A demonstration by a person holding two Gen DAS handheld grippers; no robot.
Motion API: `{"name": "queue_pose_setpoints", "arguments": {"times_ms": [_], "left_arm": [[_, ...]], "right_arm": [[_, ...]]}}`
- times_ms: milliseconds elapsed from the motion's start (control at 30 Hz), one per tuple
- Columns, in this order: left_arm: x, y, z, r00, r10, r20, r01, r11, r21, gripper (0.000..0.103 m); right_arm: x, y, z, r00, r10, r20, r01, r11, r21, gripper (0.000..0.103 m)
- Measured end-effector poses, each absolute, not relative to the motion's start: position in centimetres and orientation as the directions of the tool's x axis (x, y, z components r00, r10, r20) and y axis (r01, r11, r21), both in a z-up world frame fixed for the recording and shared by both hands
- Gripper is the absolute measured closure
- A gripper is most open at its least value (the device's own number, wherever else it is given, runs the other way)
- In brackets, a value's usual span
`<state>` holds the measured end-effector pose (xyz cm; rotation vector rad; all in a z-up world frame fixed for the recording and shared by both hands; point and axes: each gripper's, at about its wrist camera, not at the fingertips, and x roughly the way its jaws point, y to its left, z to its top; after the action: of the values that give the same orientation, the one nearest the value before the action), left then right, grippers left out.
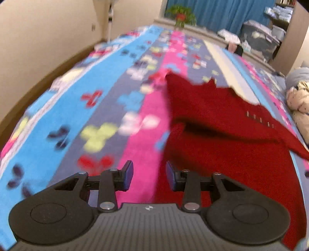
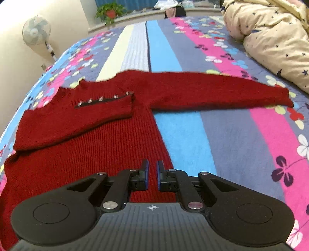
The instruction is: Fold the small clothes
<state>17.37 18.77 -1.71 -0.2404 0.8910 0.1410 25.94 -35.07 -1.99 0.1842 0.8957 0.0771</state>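
Right wrist: red sweater point(image 2: 108, 139) flat, one sleeve folded; right tool point(image 2: 152, 173) narrow, left tool point(image 1: 149, 174) wide.

Left wrist: aimed low along the striped bedspread point(image 1: 108, 81).
Right wrist: aimed likewise, close above.
Shared: red sweater point(image 1: 222, 135) point(image 2: 96, 135), potted plant point(image 1: 180, 16) point(image 2: 110, 11).

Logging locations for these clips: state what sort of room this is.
Most likely a bedroom at home. A red sweater lies on a bed with a striped floral cover, a bundled star-print duvet beside it, and a standing fan by the wall.
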Motion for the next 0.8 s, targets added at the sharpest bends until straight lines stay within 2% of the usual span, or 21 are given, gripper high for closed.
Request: {"name": "queue_pose_setpoints", "arguments": {"times_ms": [100,233,367,500,533,567,600,633,667,700,767,800], "left_arm": [[13.7,20.8,-3.3,0.585,-0.051,-0.809,-0.205,0.956,-0.208,0.061],[12.7,20.8,-6.1,0.521,-0.213,-0.827,-0.21,0.907,-0.366,0.061],[12.6,19.7,-7.0,0.472,-0.164,-0.866,-0.167,0.948,-0.271,0.061],[12.1,18.9,-7.6,0.428,-0.171,-0.887,-0.139,0.958,-0.252,0.062],[12.1,18.6,-7.5,0.427,-0.165,-0.889,-0.125,0.963,-0.239,0.07],[12.0,18.4,-7.5,0.426,-0.173,-0.888,-0.106,0.965,-0.239,0.083],[11.5,18.0,-7.4,0.429,-0.178,-0.886,-0.086,0.968,-0.236,0.089],[11.2,17.8,-7.0,0.448,-0.169,-0.878,-0.069,0.973,-0.222,0.091],[10.6,17.7,-6.1,0.488,-0.19,-0.852,-0.045,0.969,-0.242,0.091],[9.9,18.1,-4.8,0.548,-0.269,-0.792,-0.015,0.944,-0.331,0.092],[8.1,19.6,-2.3,0.658,-0.458,-0.598,0.081,0.832,-0.548,0.092],[7.4,19.9,-1.2,0.68,-0.494,-0.542,0.146,0.815,-0.56,0.092]], "right_arm": [[25.3,-34.9,-2.5,0.604,0.149,-0.783,0.007,0.981,0.193,0.076],[23.7,-35.0,-3.6,0.571,0.113,-0.813,0.021,0.988,0.152,0.072],[21.8,-36.3,-4.6,0.552,0.086,-0.829,0.043,0.99,0.131,0.068],[19.7,-38.2,-5.9,0.516,0.09,-0.852,0.054,0.989,0.136,0.062],[19.1,-38.7,-6.3,0.502,0.101,-0.859,0.05,0.988,0.145,0.062],[18.7,-39.0,-6.6,0.49,0.116,-0.864,0.045,0.986,0.158,0.062],[18.2,-39.3,-6.7,0.481,0.133,-0.866,0.038,0.984,0.173,0.062],[17.6,-39.5,-6.8,0.475,0.153,-0.866,0.028,0.982,0.189,0.062],[17.2,-39.6,-6.8,0.474,0.169,-0.864,0.017,0.98,0.2,0.062],[16.8,-39.6,-6.7,0.476,0.18,-0.861,0.005,0.978,0.208,0.062],[16.0,-39.7,-6.2,0.486,0.215,-0.847,-0.032,0.973,0.228,0.064],[15.7,-39.8,-6.1,0.49,0.231,-0.841,-0.049,0.97,0.237,0.066]]}}
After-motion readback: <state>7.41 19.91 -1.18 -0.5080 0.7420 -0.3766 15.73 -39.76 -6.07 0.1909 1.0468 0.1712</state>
